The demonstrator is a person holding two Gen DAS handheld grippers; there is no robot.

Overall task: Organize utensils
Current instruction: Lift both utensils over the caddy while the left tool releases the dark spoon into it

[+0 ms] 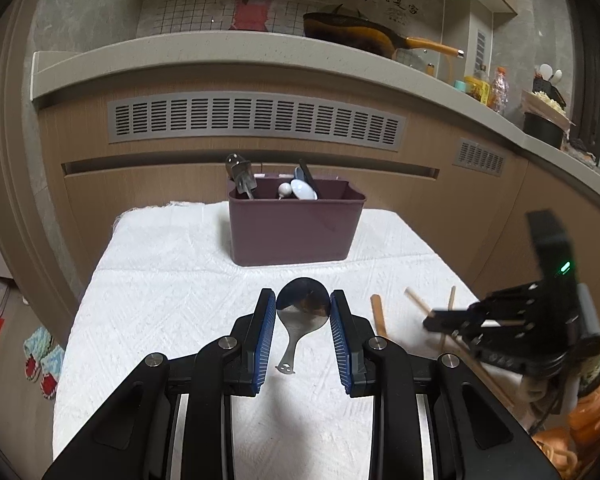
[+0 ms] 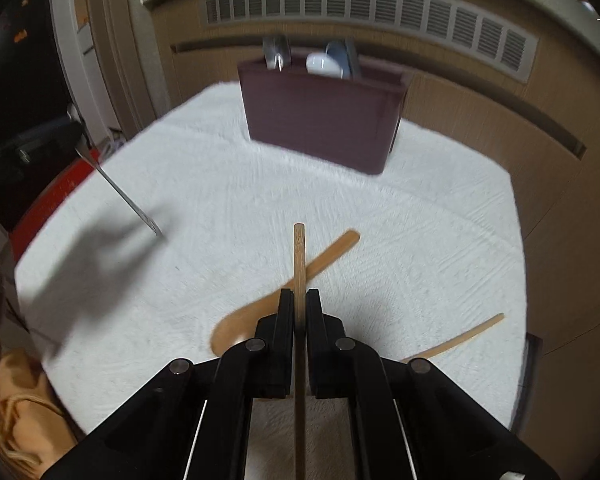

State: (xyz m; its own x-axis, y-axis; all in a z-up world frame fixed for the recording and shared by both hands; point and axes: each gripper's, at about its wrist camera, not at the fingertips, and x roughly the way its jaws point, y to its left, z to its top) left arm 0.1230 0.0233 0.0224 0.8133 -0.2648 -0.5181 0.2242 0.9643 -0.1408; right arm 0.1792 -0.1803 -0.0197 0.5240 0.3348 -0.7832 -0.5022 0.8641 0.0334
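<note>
metal spoon (image 1: 302, 307) clamped in my left jaws (image 1: 303, 312) | chopstick (image 2: 299, 256) clamped in my right jaws (image 2: 299, 300) | bin (image 1: 296, 224) at surface's far edge

Dim indoor light, soft shadows on white cloth (image 1: 172, 280), right view motion-blurred, fisheye edges dark

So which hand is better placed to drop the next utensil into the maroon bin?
Probably the left. Its claw grips the metal spoon by the bowl, facing the bin squarely. The right claw is shut on a wooden stick low over the cloth.
</note>
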